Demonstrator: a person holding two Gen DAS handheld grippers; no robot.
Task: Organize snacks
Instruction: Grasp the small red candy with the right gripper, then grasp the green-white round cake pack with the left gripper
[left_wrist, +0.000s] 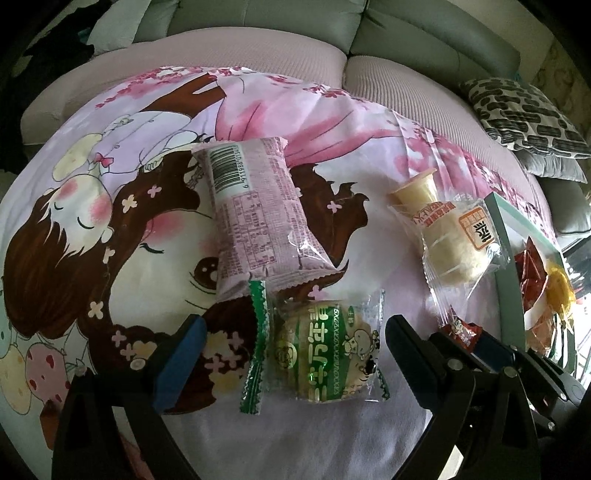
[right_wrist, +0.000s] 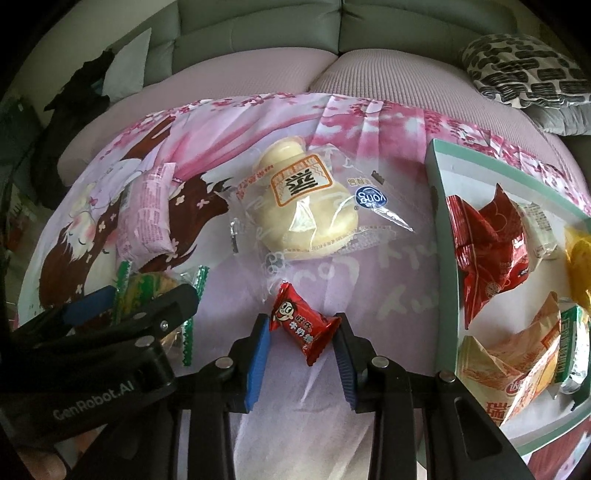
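A small red candy (right_wrist: 303, 328) lies on the printed cloth, and my right gripper (right_wrist: 302, 328) is shut on it, a pad against each end. The same candy (left_wrist: 461, 329) shows in the left wrist view, held in the right gripper (left_wrist: 466, 338). My left gripper (left_wrist: 295, 343) stands open astride a green-wrapped round cake (left_wrist: 325, 354), its blue pads clear of the wrapper. In the right wrist view the left gripper (right_wrist: 144, 301) stands over the green-wrapped cake (right_wrist: 147, 286). A pink packet (left_wrist: 255, 214) and a clear-wrapped pale bun (right_wrist: 306, 206) lie farther back.
A white tray with a teal rim (right_wrist: 437, 177) sits at the right, holding red packets (right_wrist: 487, 251), orange packets (right_wrist: 517, 362) and a yellow one. The cartoon-printed cloth (left_wrist: 74, 221) covers a sofa seat. A black-and-white cushion (left_wrist: 532, 114) lies at the back right.
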